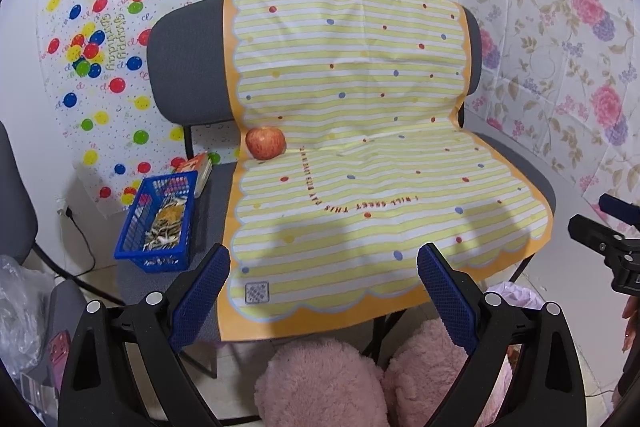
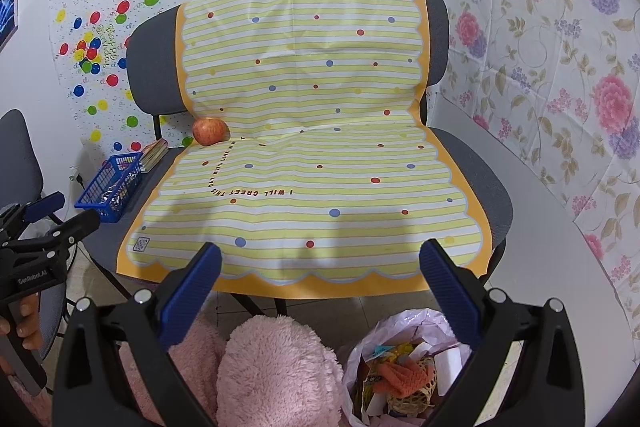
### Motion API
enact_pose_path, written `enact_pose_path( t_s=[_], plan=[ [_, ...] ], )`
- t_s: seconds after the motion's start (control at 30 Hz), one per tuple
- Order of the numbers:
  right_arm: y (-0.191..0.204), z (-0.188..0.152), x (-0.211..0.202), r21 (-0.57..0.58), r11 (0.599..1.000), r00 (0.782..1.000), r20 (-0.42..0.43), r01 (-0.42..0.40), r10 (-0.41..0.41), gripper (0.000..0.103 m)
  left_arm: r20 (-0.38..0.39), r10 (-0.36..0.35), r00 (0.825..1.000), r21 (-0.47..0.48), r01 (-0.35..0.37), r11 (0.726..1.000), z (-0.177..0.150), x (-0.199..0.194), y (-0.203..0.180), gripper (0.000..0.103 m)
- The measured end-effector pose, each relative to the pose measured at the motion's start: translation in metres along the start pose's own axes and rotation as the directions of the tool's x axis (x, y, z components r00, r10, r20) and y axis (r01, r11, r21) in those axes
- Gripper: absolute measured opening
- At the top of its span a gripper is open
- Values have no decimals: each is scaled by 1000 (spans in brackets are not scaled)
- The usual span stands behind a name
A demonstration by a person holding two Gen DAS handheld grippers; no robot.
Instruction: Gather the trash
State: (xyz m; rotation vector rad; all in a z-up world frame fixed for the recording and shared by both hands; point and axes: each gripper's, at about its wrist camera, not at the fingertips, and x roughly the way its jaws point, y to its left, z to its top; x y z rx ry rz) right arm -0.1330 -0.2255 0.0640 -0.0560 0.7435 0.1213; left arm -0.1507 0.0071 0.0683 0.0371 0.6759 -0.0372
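The chair [image 1: 180,67] carries a striped sheet [image 1: 360,107] draped from the top of its back down over the seat to the front edge — laid, it seems, as a clean working surface. On it only an apple [image 1: 265,142] is left, in the crease where seat meets back, at the sheet's left edge; it does not read as trash. The trash bag [image 2: 400,323] stands open on the floor below the seat's front edge, toward its right corner, already holding wrappers and an orange net — placed, I judge, where a drop is short. A blue basket [image 1: 158,223] of scraps sits at the seat's left edge, beside the sheet, and may be what remains to collect. The left gripper [image 1: 324,263] and right gripper [image 2: 320,261] both hover over the sheet's front edge, fingers spread wide, holding and touching nothing.
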Motion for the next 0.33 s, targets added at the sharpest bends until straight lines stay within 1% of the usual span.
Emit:
enact_pose_path(
  t_s=[0.1, 0.2, 0.27, 0.33],
  plan=[
    [-5, 6, 12, 1, 1000, 1000, -7, 1, -1, 97, -2, -5, 1000, -2, 5, 1000, 5, 12, 1, 94],
    [-14, 13, 33, -9, 1000, 1000, -13, 11, -11, 97, -40, 22, 999, 6, -22, 1000, 8, 35, -1, 94],
    [-25, 20, 55, -15, 1000, 1000, -16, 27, -27, 97, -66, 29, 997, 6, -28, 1000, 7, 50, -1, 94],
    [-44, 32, 89, -16, 998, 998, -15, 58, -58, 97, -101, 20, 995, -6, -21, 1000, 6, 69, 3, 94]
  ],
)
